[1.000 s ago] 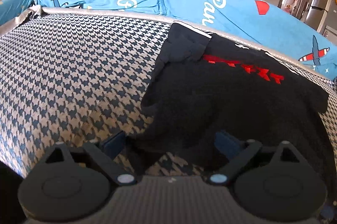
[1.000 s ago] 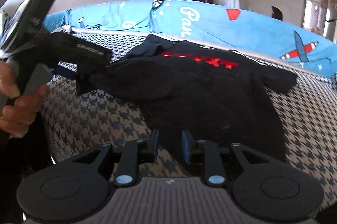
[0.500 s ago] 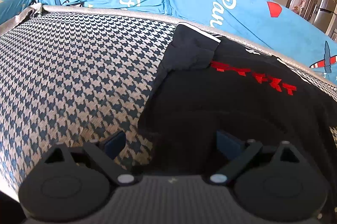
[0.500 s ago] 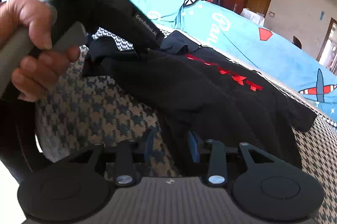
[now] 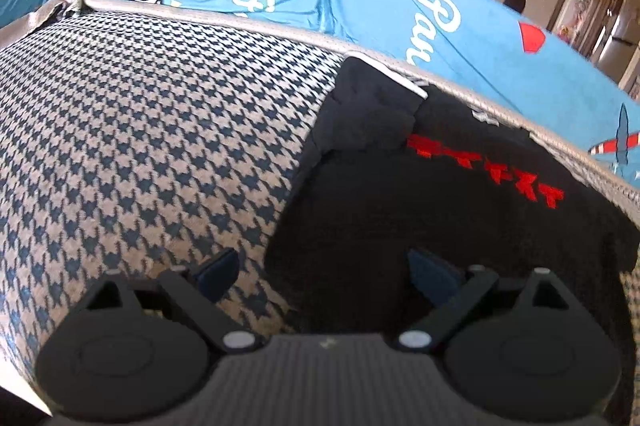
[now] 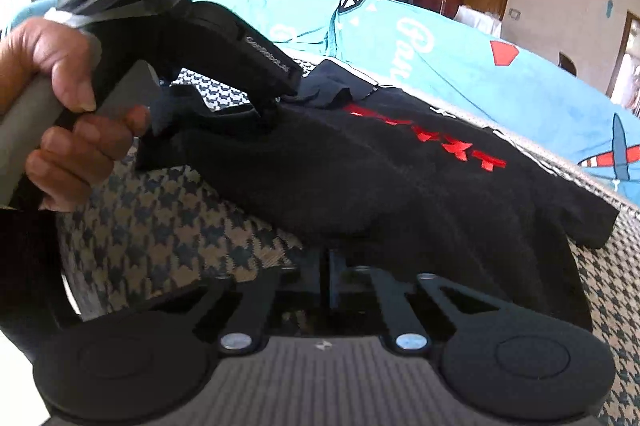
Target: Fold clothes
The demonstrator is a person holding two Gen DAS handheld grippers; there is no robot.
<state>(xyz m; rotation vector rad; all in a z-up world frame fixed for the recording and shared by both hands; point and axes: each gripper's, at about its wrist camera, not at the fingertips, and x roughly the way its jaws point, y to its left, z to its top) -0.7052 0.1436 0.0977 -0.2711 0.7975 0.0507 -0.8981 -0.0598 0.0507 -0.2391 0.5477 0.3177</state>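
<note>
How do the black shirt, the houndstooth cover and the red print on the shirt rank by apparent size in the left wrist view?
1. Houndstooth cover and black shirt: both fill large areas, the cover perhaps slightly more; too close to rank, and the shirt runs out of frame.
2. Red print: far the smallest, a thin row across the shirt.

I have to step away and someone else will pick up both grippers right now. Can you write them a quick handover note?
Left gripper: open, fingers spread over the near left edge of the black shirt, holding nothing.
Right gripper: shut on the shirt's near hem, which is lifted off the checked cover.
The shirt lies flat on the checked cover, red print facing up, collar towards the blue sofa back; its left sleeve is already turned in over the chest.
Done: one sleeve tucked, hem gripped on the right.
Left: grip the hem with the left gripper, carry it towards the collar, then finish the fold.
</note>
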